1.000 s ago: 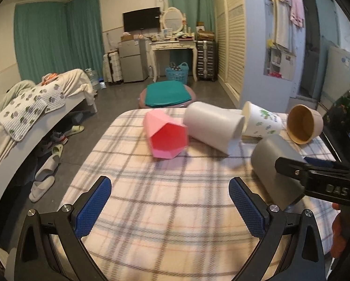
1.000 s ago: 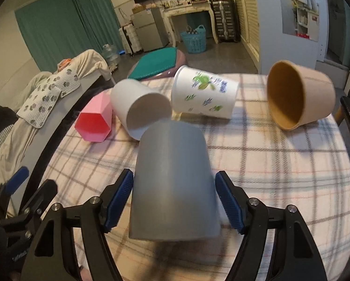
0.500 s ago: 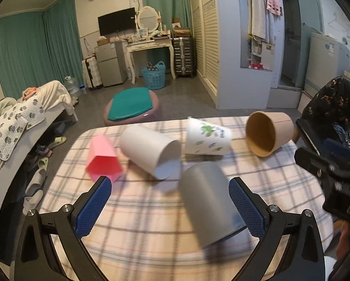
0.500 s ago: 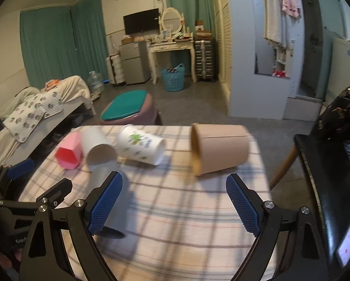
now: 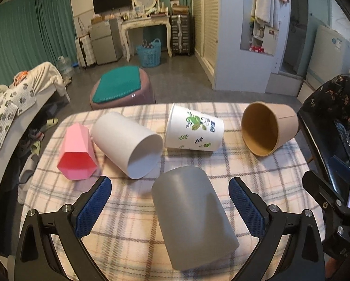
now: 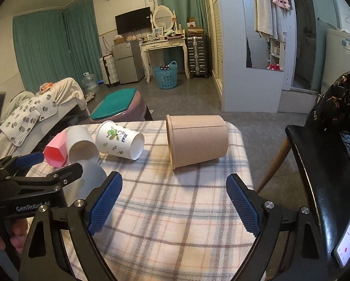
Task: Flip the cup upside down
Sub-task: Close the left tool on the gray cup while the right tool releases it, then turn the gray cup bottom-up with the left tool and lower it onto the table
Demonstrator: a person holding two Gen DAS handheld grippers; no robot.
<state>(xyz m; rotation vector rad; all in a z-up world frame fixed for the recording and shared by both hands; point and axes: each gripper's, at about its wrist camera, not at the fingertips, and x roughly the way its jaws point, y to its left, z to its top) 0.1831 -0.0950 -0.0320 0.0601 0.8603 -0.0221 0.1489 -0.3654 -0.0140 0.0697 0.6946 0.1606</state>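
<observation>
A grey cup (image 5: 191,215) lies on its side on the plaid table (image 5: 128,222), between the open fingers of my left gripper (image 5: 170,206), its closed base pointing away. Neither blue pad touches it. In the right wrist view the grey cup (image 6: 90,178) is partly hidden behind the left gripper. My right gripper (image 6: 173,201) is open and empty over the cloth, short of the brown cup (image 6: 198,140).
Lying on their sides are a pink faceted cup (image 5: 77,152), a white cup (image 5: 130,145), a leaf-printed paper cup (image 5: 193,128) and the brown cup (image 5: 268,128). A black chair (image 6: 327,175) with a phone (image 6: 348,234) stands right of the table.
My right gripper has let go of the grey cup and pulled back to the right. My left gripper has swung over so the grey cup lies between its fingers.
</observation>
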